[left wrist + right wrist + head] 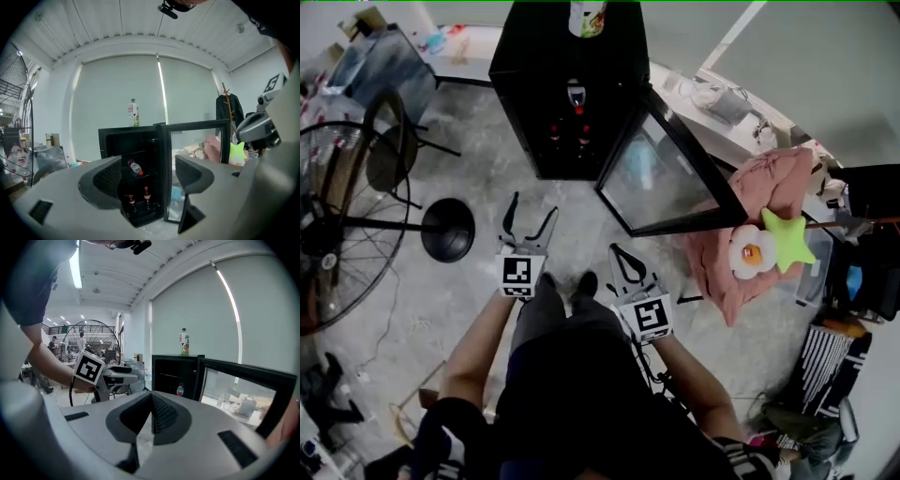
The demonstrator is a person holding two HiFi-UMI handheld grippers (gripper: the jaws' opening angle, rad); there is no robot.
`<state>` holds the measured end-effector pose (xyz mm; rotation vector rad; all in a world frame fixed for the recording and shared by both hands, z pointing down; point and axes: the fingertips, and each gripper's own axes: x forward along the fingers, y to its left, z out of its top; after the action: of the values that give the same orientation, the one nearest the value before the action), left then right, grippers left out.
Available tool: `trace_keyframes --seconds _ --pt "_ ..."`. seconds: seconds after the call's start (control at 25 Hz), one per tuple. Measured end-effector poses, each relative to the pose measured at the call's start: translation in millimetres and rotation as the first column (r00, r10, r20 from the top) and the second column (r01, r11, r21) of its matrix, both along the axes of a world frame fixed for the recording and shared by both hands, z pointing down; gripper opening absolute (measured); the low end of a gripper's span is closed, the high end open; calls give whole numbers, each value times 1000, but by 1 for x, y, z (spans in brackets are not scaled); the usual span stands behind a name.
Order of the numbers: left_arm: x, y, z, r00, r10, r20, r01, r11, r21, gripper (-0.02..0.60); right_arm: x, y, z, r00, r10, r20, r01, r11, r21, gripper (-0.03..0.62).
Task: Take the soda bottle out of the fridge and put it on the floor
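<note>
Ahead on the grey concrete floor (487, 169) stands a small black fridge (525, 75), its glass-panelled door (661, 173) swung wide open to the right. Inside, a clear plastic bottle with a red cap (134, 167) lies tilted on the upper shelf, and two small dark soda bottles with red caps (139, 197) stand upright side by side on the bottom level. A tall bottle with a green label (133, 113) stands on top of the fridge.

Both hand-held tools hang near the person, well short of the fridge. The left gripper (534, 203) has its jaws spread wide with nothing between them; the open fridge shows through the gap. The right gripper (617, 251), just beside it, has its jaws pressed together and holds nothing.

To the left stands a large black wire-caged floor fan (337, 225) on a round base. To the right, near the door, is a heap of pink cloth (759, 216) with a green star-shaped plush toy (787, 236) on it.
</note>
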<state>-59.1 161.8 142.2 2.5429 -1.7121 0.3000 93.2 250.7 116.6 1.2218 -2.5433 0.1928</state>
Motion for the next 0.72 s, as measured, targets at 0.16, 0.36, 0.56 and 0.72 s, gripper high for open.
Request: trace_keyframes --seconds 0.16,0.36,0.56,0.72 --pt "-4 -54 28 1000 29 3 -29 1000 -9 347 -14 -44 14 1000 7 -19 -7 1000 2 17" --pt "-14 -116 61 997 77 -13 -78 996 -45 347 -31 -95 27 995 90 -38 -89 996 7 17" --pt "-7 -166 100 989 149 6 -148 986 -78 347 -47 -135 48 991 128 -49 -128 992 8 17" --pt "4 -198 145 987 156 25 -153 984 -95 347 -47 -156 75 994 107 -39 -107 994 3 17"
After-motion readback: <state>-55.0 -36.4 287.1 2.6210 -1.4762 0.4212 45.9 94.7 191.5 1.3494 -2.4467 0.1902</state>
